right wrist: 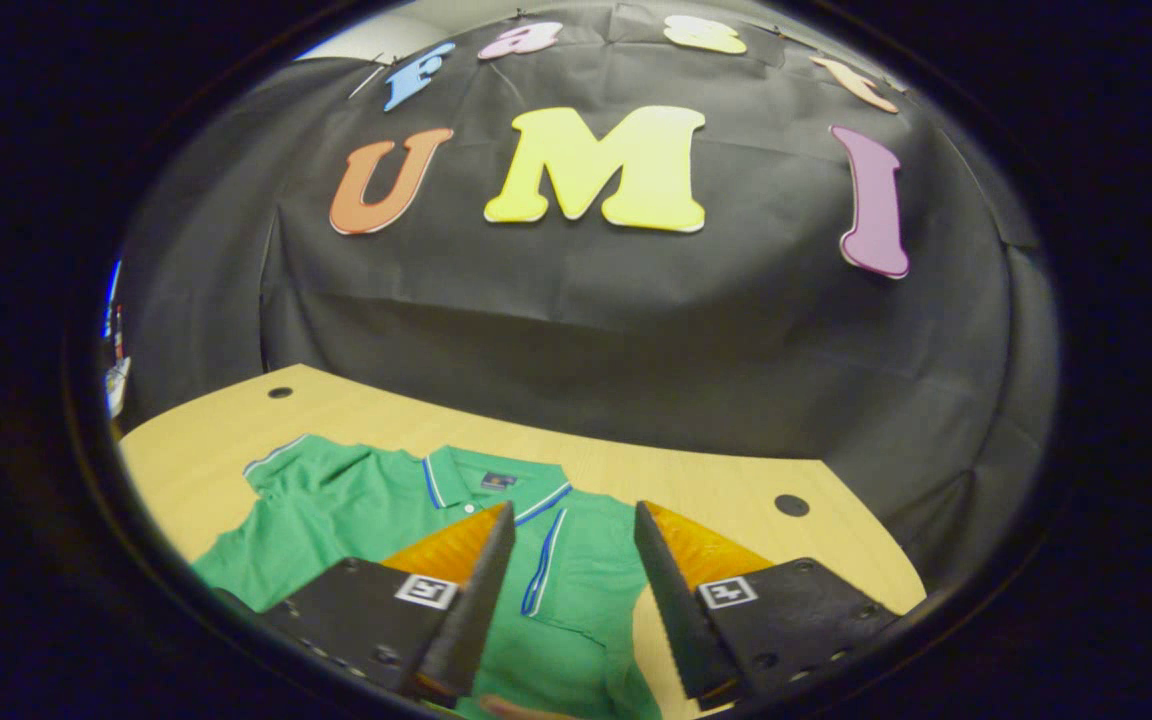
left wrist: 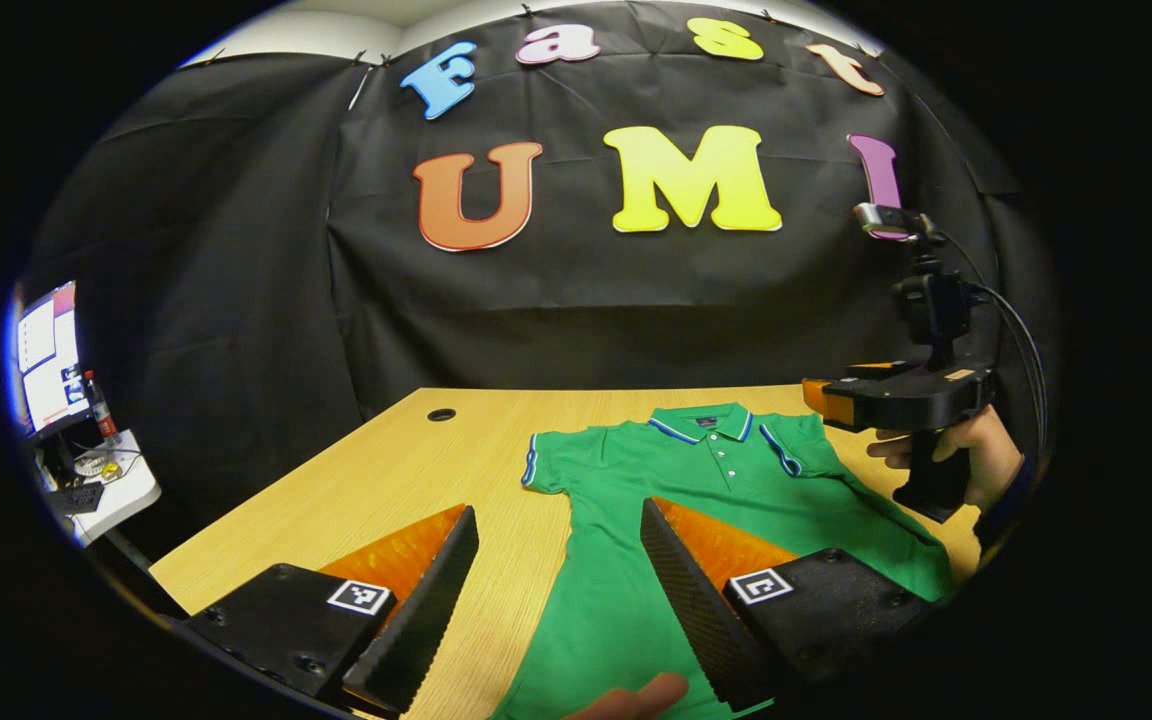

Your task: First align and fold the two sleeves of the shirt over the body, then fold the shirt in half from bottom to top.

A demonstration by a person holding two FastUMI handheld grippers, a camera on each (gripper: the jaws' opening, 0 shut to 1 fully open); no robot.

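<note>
Left gripper [left wrist: 556,590], jaws parted and holding nothing, hangs over the near hem of the shirt [left wrist: 736,480] lying flat on the table [left wrist: 386,470]; your right gripper [right wrist: 571,590], likewise spread, hovers at the far right sleeve [right wrist: 576,560], so pinch cuffs squarely.

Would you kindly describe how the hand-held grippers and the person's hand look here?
Each hand-held gripper, left and right, has two wedge-shaped fingers with ribbed inner faces on black bolted blocks bearing square black-and-white markers. In the left gripper view the right one shows a black body, pistol handle, top-mounted camera and looping black cables; the hand holding it wears a dark cuff.
</note>
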